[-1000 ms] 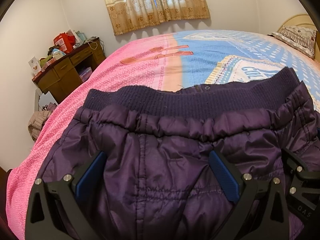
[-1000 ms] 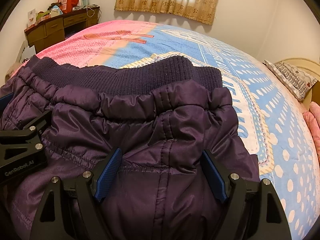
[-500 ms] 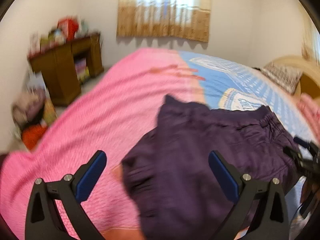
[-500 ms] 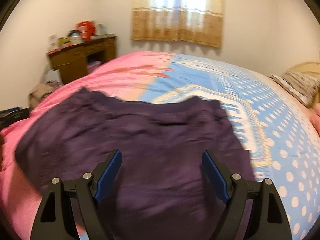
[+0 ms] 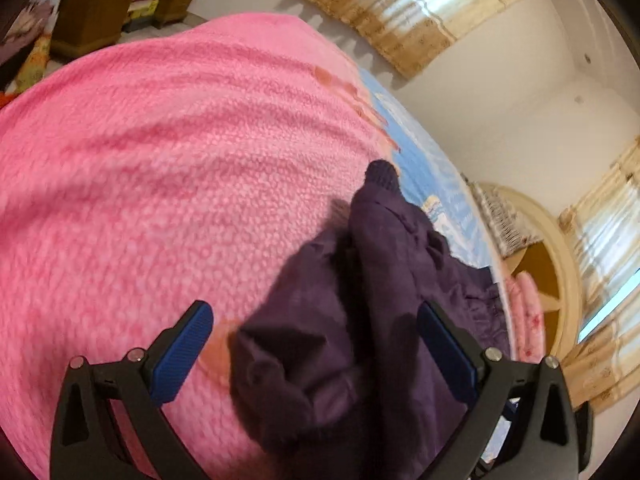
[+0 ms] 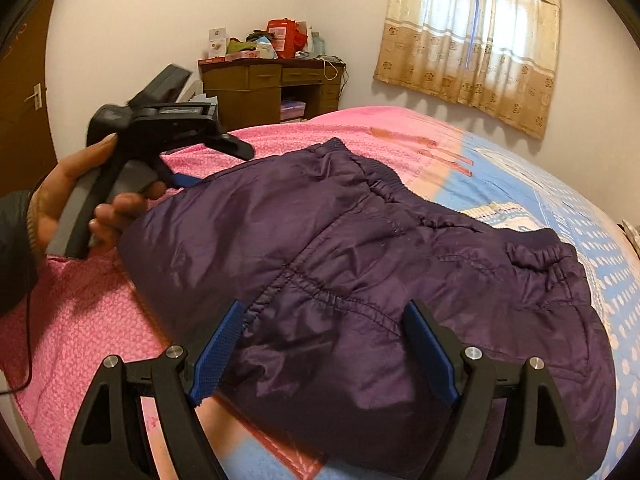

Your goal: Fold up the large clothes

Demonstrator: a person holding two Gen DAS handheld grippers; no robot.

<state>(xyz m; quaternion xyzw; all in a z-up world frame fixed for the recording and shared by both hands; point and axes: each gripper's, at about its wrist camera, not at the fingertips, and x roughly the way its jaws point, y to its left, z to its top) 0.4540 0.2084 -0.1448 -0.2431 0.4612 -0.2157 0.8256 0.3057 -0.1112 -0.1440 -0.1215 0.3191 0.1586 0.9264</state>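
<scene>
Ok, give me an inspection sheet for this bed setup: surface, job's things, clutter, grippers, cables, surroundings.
Surface: bed cover, pink on one side, blue with white dots on the other.
Job's things: purple padded garment lying folded on the bed, ribbed hem on the far side.
Clutter: nothing seen on the bed besides the garment.
Grippers: right gripper open over the garment's near edge; left gripper open at its other end, held in a hand.
Cables: thin black cable hanging below the sleeve.
Surroundings: wooden desk piled with items, curtained window, door.
</scene>
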